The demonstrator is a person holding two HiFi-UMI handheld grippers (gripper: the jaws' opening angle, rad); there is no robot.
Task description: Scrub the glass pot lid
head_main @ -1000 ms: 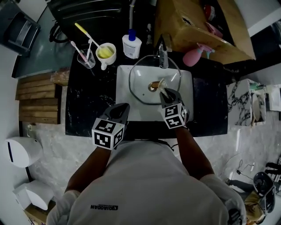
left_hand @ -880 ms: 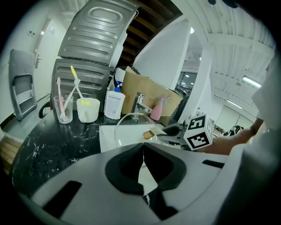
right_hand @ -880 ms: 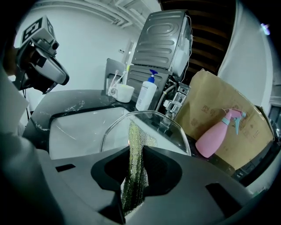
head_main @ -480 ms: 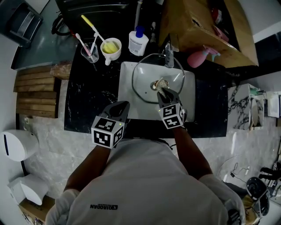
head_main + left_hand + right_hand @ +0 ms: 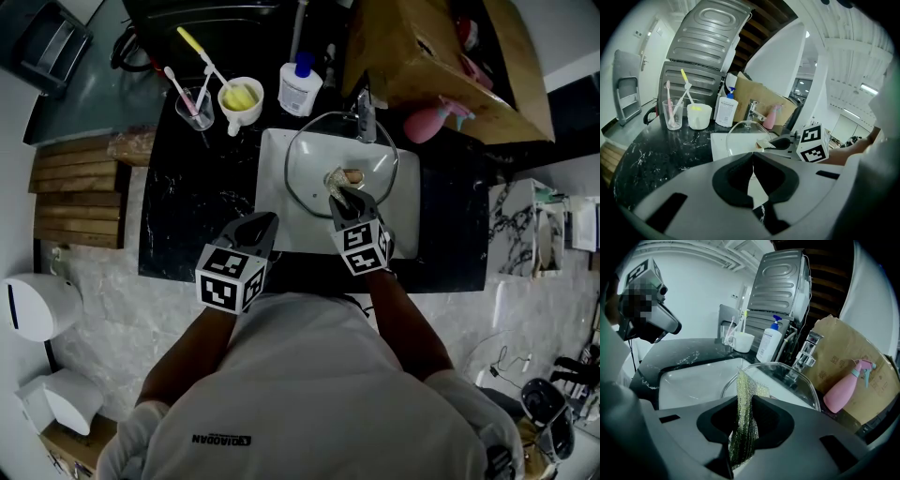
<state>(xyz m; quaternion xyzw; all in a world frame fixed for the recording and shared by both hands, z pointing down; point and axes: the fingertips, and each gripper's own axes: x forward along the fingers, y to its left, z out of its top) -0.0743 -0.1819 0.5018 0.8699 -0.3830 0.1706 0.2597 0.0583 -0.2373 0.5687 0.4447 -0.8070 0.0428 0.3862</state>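
The glass pot lid [image 5: 314, 164] lies in the white sink [image 5: 277, 220], its knob [image 5: 352, 175] near the middle. My right gripper [image 5: 337, 194] is shut on a yellow-green mesh scrubbing cloth [image 5: 744, 416], and the cloth's free end rests on the lid [image 5: 792, 378] beside the knob. My left gripper [image 5: 261, 228] hangs over the sink's front left edge, shut with nothing in it. From the left gripper view, the lid [image 5: 743, 133] and the right gripper [image 5: 774, 143] with the cloth [image 5: 763, 144] lie ahead of my left gripper [image 5: 752, 158].
A faucet [image 5: 366, 112] stands behind the sink. On the black counter [image 5: 192, 206] are a soap bottle [image 5: 302, 86], a white mug [image 5: 239, 97] and a cup of toothbrushes [image 5: 194, 106]. A pink spray bottle [image 5: 431, 122] and a cardboard box [image 5: 431, 56] sit at the right.
My right gripper has slid the cloth leftward across the lid, from right of the knob to its left. The left gripper has stayed put.
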